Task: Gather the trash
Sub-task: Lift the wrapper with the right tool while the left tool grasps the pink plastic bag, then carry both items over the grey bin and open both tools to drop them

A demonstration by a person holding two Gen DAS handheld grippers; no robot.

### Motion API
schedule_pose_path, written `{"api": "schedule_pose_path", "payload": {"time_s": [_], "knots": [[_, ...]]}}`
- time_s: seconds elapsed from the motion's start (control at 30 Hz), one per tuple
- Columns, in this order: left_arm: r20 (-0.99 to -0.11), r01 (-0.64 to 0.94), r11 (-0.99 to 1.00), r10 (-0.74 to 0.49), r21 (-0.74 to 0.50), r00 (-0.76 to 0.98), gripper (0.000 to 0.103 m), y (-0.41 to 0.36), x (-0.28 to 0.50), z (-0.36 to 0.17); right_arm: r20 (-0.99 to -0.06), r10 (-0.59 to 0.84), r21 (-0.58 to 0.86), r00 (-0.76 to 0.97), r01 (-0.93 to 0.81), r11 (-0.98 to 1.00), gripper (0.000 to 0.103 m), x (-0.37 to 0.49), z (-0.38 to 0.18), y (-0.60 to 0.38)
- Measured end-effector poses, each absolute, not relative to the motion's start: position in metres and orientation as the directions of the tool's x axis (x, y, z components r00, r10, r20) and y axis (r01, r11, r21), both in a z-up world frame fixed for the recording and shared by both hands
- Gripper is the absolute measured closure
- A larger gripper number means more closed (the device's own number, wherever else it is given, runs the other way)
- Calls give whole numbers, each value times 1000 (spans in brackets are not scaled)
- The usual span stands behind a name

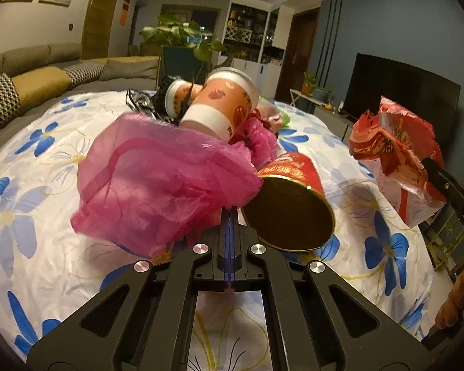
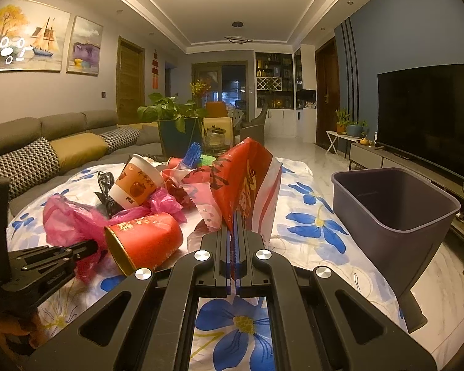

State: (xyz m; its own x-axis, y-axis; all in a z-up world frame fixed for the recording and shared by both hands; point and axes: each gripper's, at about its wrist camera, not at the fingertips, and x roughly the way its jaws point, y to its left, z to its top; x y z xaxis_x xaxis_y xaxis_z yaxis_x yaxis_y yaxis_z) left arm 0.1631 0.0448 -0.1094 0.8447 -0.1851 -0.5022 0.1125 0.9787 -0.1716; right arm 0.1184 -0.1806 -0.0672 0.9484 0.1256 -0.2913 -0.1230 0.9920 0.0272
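Tablecloth (image 2: 306,232): white with blue flowers, spread beneath and ahead of the tongs.
Sofa (image 2: 62,130): grey, far left, carrying a mustard cushion (image 2: 77,150) between two houndstooth cushions.
Potted plant (image 2: 170,114): green leaves in a dark planter, straight ahead beyond the table.
Television (image 2: 430,114): dark screen, far right, on a low grey cabinet (image 2: 374,157).
Paintings (image 2: 27,40): upper left wall.
Wooden door (image 2: 130,80): left of centre.
Display shelving (image 2: 273,80): far end of the room.

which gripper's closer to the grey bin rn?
Right. The right gripper, shut on the red snack bag, has the grey bin just to its right. The left gripper is further left, past the trash pile.
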Motion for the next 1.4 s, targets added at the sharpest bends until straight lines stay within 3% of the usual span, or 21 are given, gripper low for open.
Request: {"api": "schedule_pose_path", "payload": {"time_s": [0.47,0.67,0.97,1.4], "knots": [[-364,107,979,-165,-173,917,103,53,123,-46,-245,127,26,961,-125,992,101,103,-50,-191],[-340,158,972,-211,-176,917,103,38,123,-22,-221,114,33,969,-110,993,101,99,-39,-203],[-289,295,949,-314,-108,904,103,-25,142,18,-162,40,31,986,-35,999,101,96,-17,-244],[-235,513,856,-513,-69,825,103,-156,192,42,-95,-173,40,980,178,983,101,116,1,-339]]}}
